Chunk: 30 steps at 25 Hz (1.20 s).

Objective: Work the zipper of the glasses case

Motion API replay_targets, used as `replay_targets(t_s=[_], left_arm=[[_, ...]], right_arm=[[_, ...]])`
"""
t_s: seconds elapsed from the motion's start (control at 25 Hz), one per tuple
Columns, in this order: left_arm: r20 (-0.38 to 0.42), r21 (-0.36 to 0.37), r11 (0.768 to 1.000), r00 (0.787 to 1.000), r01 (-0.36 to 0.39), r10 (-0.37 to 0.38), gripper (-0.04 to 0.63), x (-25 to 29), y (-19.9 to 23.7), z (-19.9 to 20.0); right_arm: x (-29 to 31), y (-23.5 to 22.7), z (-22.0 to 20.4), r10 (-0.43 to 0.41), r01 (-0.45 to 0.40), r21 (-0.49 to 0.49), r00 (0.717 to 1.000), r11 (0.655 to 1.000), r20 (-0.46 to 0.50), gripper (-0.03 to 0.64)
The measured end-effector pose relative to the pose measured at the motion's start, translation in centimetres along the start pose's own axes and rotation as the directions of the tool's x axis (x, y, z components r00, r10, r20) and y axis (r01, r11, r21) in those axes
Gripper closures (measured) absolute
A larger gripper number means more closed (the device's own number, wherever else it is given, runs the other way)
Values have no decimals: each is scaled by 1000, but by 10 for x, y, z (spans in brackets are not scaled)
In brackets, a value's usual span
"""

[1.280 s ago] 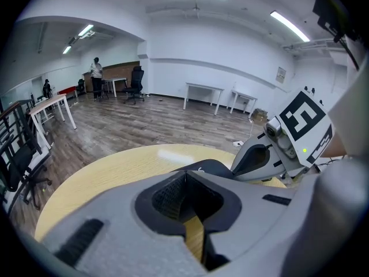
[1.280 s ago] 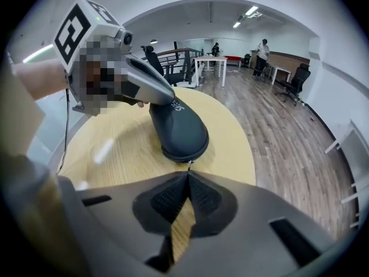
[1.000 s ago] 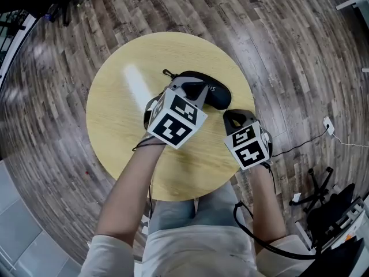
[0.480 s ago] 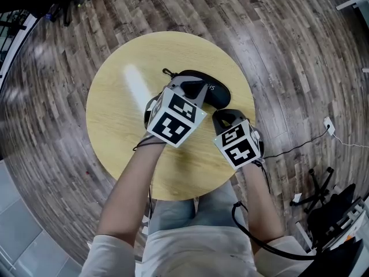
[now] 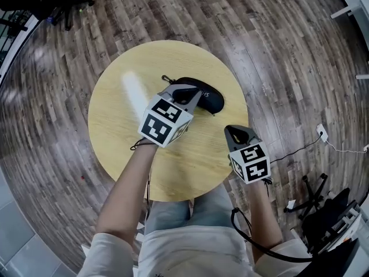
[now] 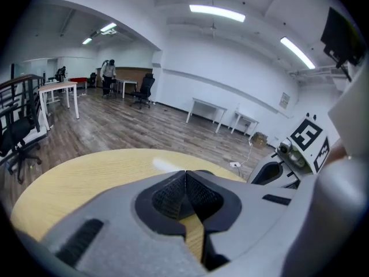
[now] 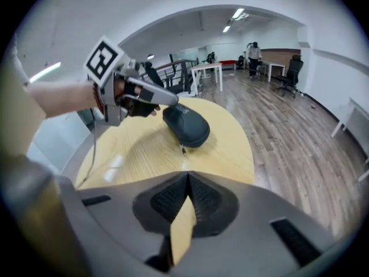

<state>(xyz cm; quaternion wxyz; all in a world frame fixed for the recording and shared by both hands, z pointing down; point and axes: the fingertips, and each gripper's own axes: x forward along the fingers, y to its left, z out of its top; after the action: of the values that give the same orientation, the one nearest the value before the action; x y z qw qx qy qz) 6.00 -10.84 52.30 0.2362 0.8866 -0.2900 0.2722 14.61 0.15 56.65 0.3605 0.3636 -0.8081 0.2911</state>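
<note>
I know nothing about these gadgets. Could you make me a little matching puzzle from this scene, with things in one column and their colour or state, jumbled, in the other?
Things:
1. glasses case
2. left gripper
3. right gripper
4. round table

Descriptions:
a. pale yellow wood
b. jaws together on nothing, held at the table's edge, apart from the case
c. black, lying on the table
d. jaws together, tips right at one end of the case

Pairs: 1-c, 2-d, 3-b, 4-a
</note>
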Motion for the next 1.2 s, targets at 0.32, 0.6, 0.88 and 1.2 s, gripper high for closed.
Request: replay_targets(t_s=[0.32,0.6,0.88,1.2], left_arm=[[326,-178,966,915,-190,240,588,-169,-42,21],[407,-325,863,766,-387,497,589,-301,-78,24],[383,-433,789,703,-436,599,589,-351,-90,4],[427,-411,806,692,-426,583,589,-363,-93,21]], right_arm=[[-99,83,83,186,-213,41,920,976,346,617],[-156,192,202,361,-302,-197,778,933,515,617],[-171,274,206,448,-378,-240,765,894,464,617],[-172,291,196,430,-356,-244,787,902,443,618]])
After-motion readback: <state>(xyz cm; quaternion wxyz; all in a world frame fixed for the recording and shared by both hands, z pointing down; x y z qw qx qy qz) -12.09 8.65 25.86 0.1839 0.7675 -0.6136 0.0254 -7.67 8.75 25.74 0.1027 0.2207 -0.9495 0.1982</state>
